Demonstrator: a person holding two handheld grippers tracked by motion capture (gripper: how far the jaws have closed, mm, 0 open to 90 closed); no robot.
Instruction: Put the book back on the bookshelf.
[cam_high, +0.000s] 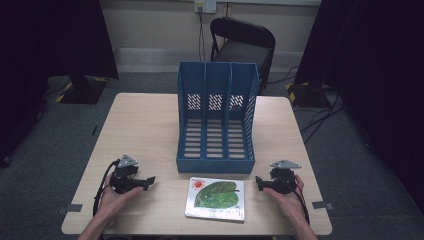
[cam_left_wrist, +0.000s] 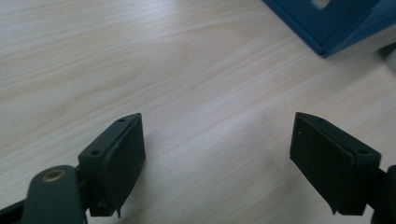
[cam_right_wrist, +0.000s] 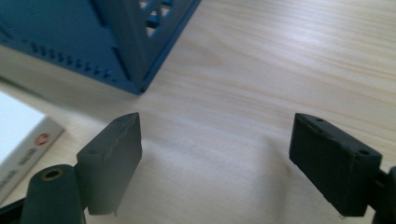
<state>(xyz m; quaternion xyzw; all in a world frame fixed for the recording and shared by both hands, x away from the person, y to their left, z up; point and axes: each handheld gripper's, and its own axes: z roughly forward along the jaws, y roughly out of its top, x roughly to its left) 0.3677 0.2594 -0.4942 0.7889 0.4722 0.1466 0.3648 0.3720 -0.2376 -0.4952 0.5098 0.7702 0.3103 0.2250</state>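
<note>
A pale wooden table (cam_high: 150, 120) stands on grey carpet, with a black chair (cam_high: 243, 42) behind it. The left gripper (cam_high: 148, 181) has its jaws apart over bare wood, nothing between them; the right gripper (cam_high: 260, 183) likewise has its jaws apart and unloaded. Between the two grippers, near the table's front edge, the book (cam_high: 216, 199) lies flat, touched by neither. Just behind it stands the blue file rack (cam_high: 216, 120). The high view shows the leaf-printed cover; the right gripper view shows a white corner cut off at the frame edge, its spine print illegible. The left gripper view catches one rack corner.
</note>
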